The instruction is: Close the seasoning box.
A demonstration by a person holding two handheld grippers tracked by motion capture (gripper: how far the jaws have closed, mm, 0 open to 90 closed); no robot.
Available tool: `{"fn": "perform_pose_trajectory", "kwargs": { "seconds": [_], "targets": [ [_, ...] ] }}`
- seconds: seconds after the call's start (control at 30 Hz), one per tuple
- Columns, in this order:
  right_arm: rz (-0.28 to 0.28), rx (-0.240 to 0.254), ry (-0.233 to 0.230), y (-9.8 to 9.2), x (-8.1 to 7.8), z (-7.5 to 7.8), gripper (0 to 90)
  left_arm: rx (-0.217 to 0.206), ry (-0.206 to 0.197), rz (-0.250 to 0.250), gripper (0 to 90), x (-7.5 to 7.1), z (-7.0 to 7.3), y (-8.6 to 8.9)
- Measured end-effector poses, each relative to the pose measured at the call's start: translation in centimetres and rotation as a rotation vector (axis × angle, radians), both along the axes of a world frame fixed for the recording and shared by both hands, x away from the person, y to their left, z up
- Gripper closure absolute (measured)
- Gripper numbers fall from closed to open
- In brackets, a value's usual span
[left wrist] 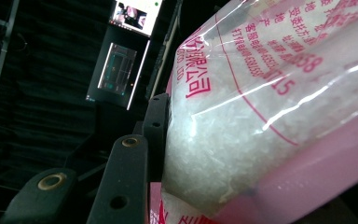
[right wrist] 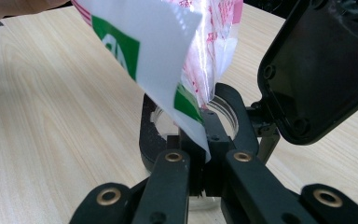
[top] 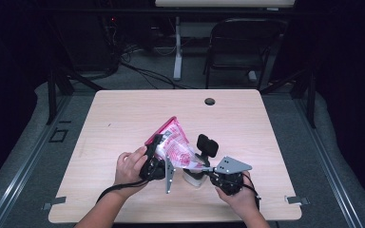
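The left gripper (top: 158,159) holds the tilted bag (top: 175,145) above the jar (top: 193,176), fingers clamping its side. The right gripper (right wrist: 204,154) has its fingers closed around the jar. Best tip slowly, keeping the bag's corner over the jar's mouth.

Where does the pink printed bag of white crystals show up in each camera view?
High view: the bag is at table centre, tilted, between the two hands.
Left gripper view: it covers the right and centre, pressed against the left claw's black jaw.
Right gripper view: its lower corner hangs from the top, over a clear jar that the right claw's jaws encircle.
Shared landmark: the bag's pink print.
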State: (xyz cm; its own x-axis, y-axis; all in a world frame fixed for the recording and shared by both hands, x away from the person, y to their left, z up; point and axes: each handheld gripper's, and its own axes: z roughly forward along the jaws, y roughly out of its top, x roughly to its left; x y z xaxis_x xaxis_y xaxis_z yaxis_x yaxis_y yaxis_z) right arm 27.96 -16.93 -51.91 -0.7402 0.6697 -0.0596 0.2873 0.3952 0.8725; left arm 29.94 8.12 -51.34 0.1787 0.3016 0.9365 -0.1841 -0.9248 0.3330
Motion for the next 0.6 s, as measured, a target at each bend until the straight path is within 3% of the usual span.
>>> {"fn": "perform_pose_trajectory", "kwargs": {
  "seconds": [0.13, 0.6],
  "targets": [
    [-0.005, 0.001, -0.001, -0.04, -0.04, -0.05, 89.7, 0.02, -0.017, 0.0, 67.0, -0.07, 0.07, -0.09],
    [0.0, 0.001, 0.002, -0.05, -0.08, -0.05, 89.6, 0.02, -0.033, -0.007, 67.1, -0.2, 0.23, -0.17]
  ]
}}
